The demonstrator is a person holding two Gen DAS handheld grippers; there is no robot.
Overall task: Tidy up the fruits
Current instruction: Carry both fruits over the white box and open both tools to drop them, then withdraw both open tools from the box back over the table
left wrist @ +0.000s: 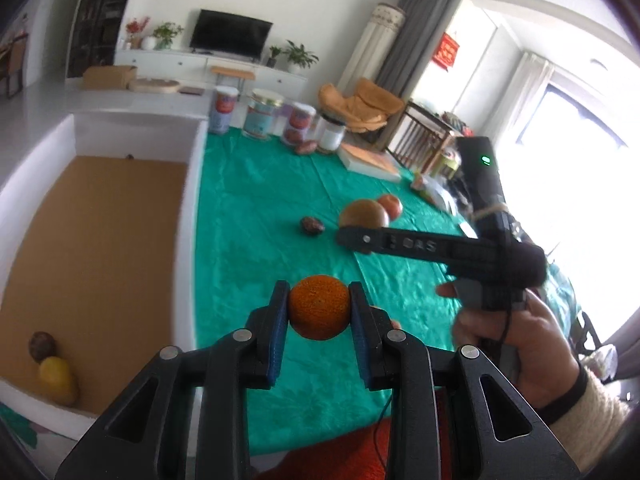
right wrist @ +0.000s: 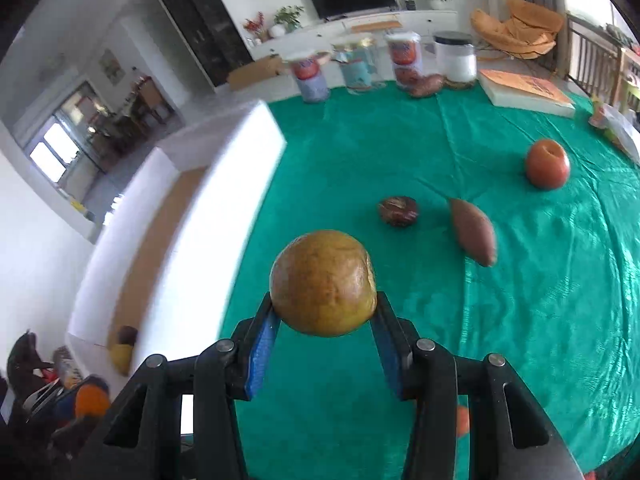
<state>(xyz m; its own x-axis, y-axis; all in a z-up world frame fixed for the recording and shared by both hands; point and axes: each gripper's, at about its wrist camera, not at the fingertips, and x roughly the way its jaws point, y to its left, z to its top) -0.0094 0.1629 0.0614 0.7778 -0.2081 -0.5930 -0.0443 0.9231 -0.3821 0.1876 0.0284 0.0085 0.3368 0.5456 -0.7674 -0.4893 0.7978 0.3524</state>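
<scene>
My left gripper [left wrist: 320, 296] is shut on an orange [left wrist: 319, 308], lifted above the green tablecloth [left wrist: 260, 200]. My right gripper [right wrist: 323, 300] is shut on a round brown-green fruit [right wrist: 323, 283], also held above the cloth. In the left wrist view that fruit [left wrist: 363, 213] shows above a black finger [left wrist: 400, 244] of the right gripper, with a hand [left wrist: 532, 344] on the handle. On the cloth lie a red apple [right wrist: 547, 164], a sweet potato [right wrist: 472, 230] and a dark wrinkled fruit [right wrist: 398, 211]. The white box [left wrist: 188, 240] at the left holds a yellow fruit [left wrist: 56, 376] and a dark fruit [left wrist: 42, 346].
Several cans and jars [right wrist: 400, 60] stand along the table's far edge, with another sweet potato [right wrist: 427, 85] beside them. A flat white and orange box [right wrist: 524, 92] lies at the far right. The white box's wall [right wrist: 224, 184] stands left of the cloth.
</scene>
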